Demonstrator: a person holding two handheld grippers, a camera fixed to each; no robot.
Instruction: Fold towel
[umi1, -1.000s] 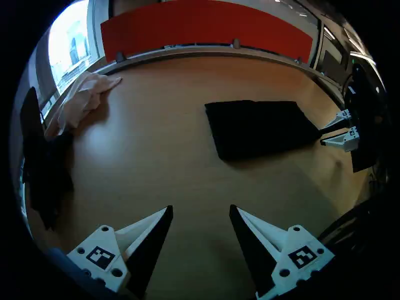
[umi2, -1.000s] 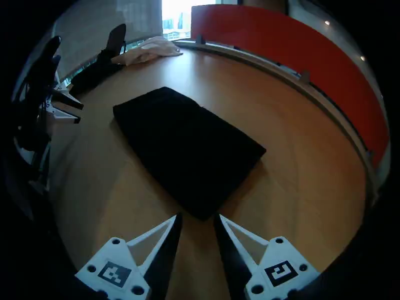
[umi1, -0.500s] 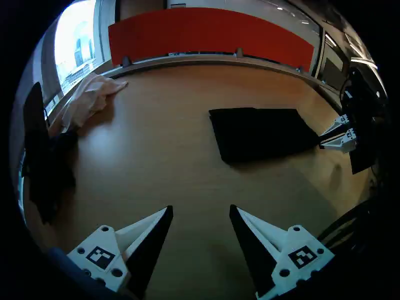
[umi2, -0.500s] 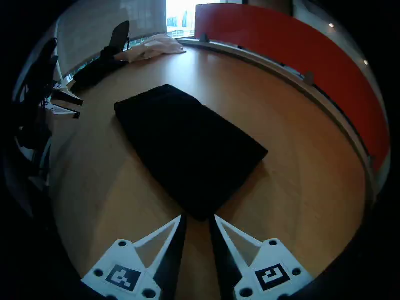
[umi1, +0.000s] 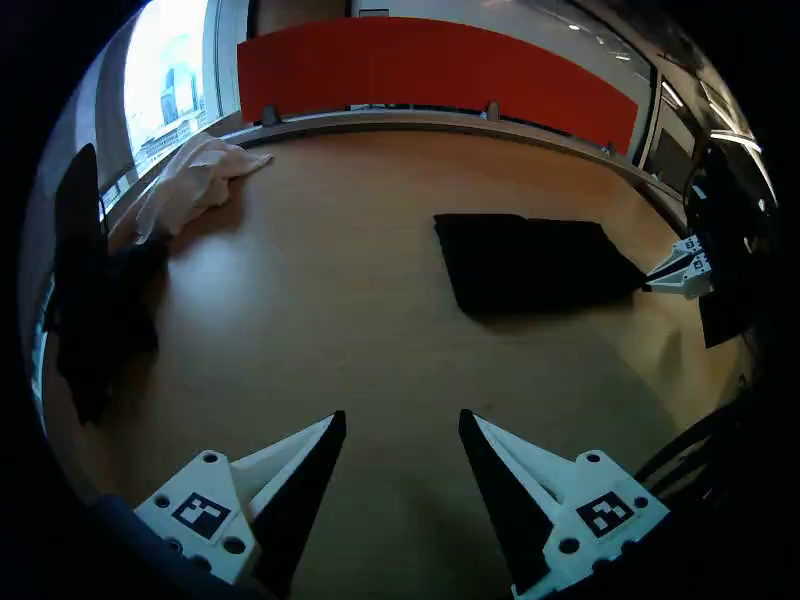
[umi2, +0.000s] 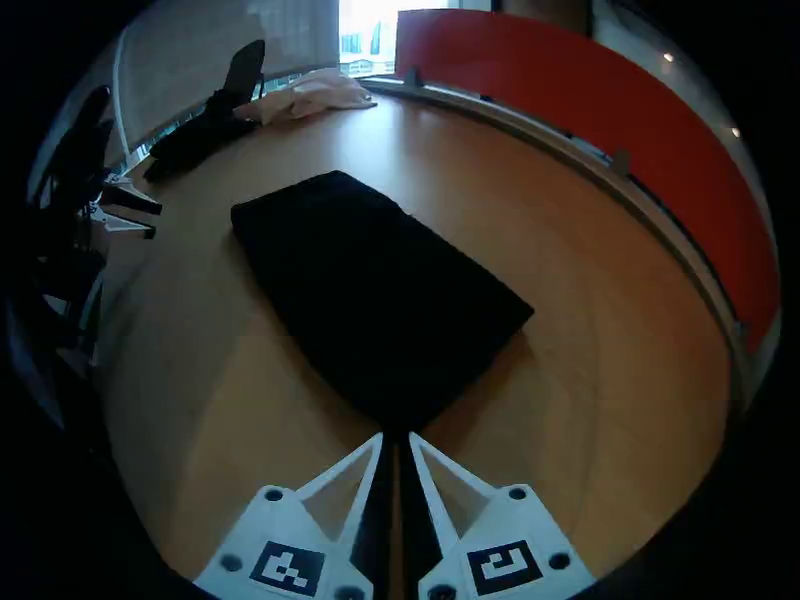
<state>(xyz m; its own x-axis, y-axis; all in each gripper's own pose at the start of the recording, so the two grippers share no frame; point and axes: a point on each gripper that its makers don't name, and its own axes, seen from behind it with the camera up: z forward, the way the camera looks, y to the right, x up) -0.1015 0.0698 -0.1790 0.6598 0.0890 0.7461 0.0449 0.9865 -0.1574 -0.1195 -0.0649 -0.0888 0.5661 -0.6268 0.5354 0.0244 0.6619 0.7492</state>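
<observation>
Left gripper view is showing, from left to right, a dark heap (umi1: 95, 320) sitting at the tabletop's (umi1: 330, 300) edge, a pale cloth (umi1: 190, 185) lying beside it, and the black towel (umi1: 535, 262) lying flat toward the right. The right gripper (umi1: 652, 283) is meeting the towel's right edge. The left gripper (umi1: 400, 415) is hovering with fingers spread wide, holding nothing. Right gripper view is giving the closer look: its fingers (umi2: 345, 480) are standing nearly together at the towel's near corner, and whether they are pinching it is unclear.
</observation>
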